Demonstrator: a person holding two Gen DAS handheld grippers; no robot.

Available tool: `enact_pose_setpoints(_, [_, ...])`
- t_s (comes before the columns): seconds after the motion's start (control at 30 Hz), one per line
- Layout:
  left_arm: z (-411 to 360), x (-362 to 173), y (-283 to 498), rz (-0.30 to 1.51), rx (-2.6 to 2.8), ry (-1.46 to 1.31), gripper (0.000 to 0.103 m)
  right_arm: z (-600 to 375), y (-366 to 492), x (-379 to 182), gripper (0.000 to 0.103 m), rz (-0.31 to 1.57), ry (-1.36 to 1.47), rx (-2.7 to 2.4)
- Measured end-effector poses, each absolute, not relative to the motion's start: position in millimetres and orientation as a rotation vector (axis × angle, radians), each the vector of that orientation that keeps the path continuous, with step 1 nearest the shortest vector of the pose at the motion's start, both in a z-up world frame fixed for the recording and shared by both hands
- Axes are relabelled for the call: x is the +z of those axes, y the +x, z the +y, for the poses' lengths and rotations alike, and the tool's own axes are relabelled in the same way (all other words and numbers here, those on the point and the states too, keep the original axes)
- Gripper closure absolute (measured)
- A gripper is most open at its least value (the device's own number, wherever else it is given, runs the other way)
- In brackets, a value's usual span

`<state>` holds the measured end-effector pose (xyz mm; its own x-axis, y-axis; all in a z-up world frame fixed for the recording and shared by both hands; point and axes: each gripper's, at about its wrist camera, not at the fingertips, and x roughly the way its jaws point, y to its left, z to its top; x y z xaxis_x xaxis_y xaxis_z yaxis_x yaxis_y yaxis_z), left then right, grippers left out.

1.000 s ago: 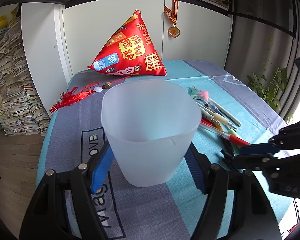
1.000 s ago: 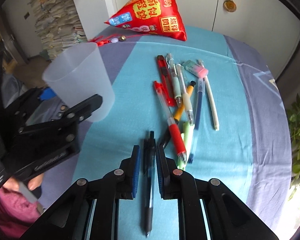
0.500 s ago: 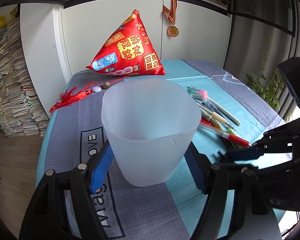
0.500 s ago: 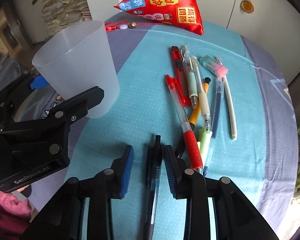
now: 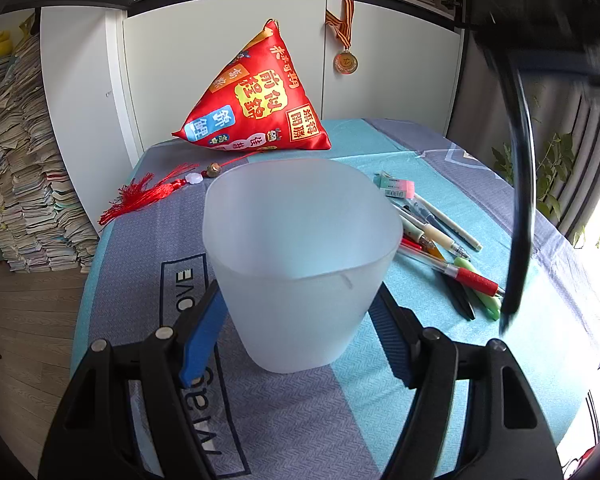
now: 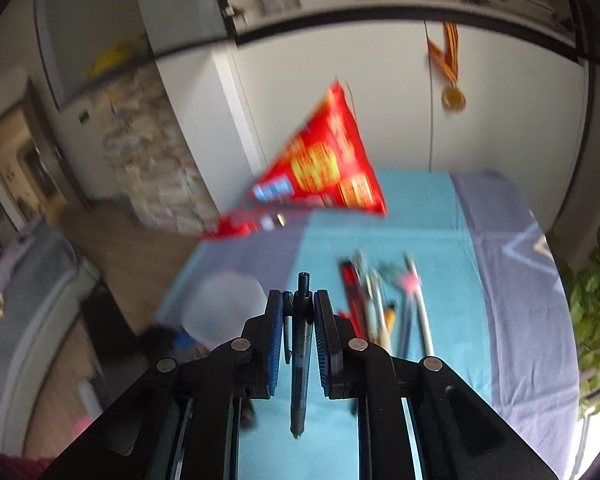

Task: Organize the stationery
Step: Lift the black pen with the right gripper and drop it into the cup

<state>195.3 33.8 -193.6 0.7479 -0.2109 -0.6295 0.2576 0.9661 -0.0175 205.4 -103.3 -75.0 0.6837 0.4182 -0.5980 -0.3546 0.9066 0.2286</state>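
Your worktop, under its blue and grey cloth, carries everything, with the big red pyramid cushion at the far end and out of the job. Next in size is the frosted plastic cup, standing upright on the cloth. Your left tongs are closed on its lower wall, one blue pad on each side, so it is steadied and ready to receive. It looks empty inside, so by my reading nothing has been sorted yet.

To the cup's right lies the loose pile of pens, with a pink and green eraser at its far end. All of that is left to do.

Your right tongs are narrow and clamped on a dark pen, held along the fingers, clear of the cloth. In the left view it hangs as a dark blurred streak at the right, above the pile and beside the cup, not over its mouth. You are on the first pen, I judge: carry it over the rim and drop it in.
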Motion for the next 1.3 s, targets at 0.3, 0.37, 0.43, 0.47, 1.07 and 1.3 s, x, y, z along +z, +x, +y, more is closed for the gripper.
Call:
enact_pose_setpoints(0.3, [33, -195, 196, 0.682, -0.261, 0.072, 0.034, -84, 214, -25, 0.087, 0.517, 0.147, 0.498])
enact_pose_setpoints(0.37, [33, -195, 196, 0.682, -0.261, 0.072, 0.034, -80, 219, -22, 0.087, 0.476, 0.164, 0.52])
enact_pose_setpoints(0.43, [33, -195, 196, 0.682, -0.262, 0.072, 0.033, -77, 226, -25, 0.087, 0.459, 0.175, 0.536])
enact_pose_setpoints(0.47, [33, -195, 196, 0.682, -0.262, 0.071, 0.033, -74, 231, -29, 0.087, 0.464, 0.175, 0.542])
enact_pose_setpoints(1.07, [31, -196, 196, 0.681, -0.259, 0.076, 0.034, -77, 222, -106, 0.087, 0.709, 0.125, 0.583])
enact_pose_setpoints(1.3, [33, -195, 195, 0.683, -0.259, 0.075, 0.033, -96, 198, -111, 0.075, 0.688, 0.132, 0.568])
